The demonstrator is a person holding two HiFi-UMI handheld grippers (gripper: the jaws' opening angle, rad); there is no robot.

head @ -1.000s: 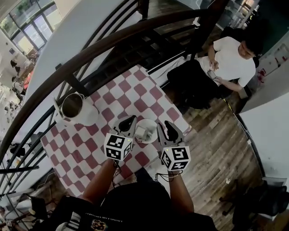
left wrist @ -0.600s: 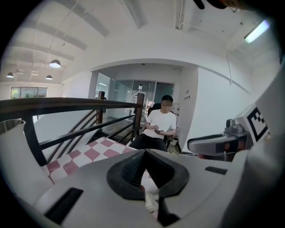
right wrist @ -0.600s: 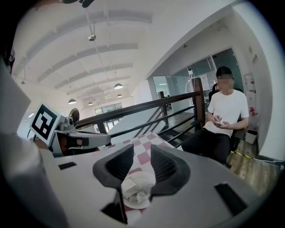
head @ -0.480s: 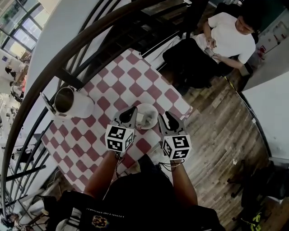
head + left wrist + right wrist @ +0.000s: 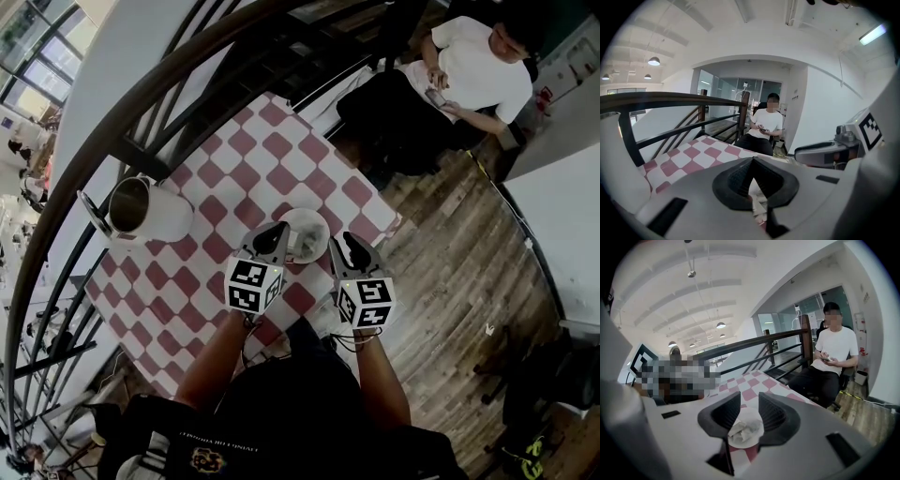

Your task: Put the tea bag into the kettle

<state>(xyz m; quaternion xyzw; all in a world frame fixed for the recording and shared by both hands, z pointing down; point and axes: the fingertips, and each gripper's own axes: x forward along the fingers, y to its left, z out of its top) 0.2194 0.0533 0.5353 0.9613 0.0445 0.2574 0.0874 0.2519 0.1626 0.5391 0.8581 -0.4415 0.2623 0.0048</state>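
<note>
A crumpled white tea bag (image 5: pixel 298 242) lies on a small white saucer (image 5: pixel 314 225) near the front of the red-and-white checked table (image 5: pixel 272 150). The steel kettle (image 5: pixel 141 211) stands at the table's left with its lid up, well away from both grippers. My left gripper (image 5: pixel 279 228) is at the saucer's left rim, its jaws meeting at the tips (image 5: pixel 752 159) with nothing between them. My right gripper (image 5: pixel 349 241) hovers just right of the saucer with its jaws apart. In the right gripper view the tea bag (image 5: pixel 743 427) and saucer (image 5: pixel 758 419) show between the right gripper's (image 5: pixel 749 395) jaws.
A dark curved railing (image 5: pixel 141 103) runs along the table's far and left sides. A person in a white shirt (image 5: pixel 478 70) sits beyond the table's far right corner. Wooden floor (image 5: pixel 450 272) lies to the right, past the table edge.
Both grippers have edged forward to the saucer, the left tip now at its rim. The head view has shifted slightly. The kettle and tea bag have not moved on the table.
</note>
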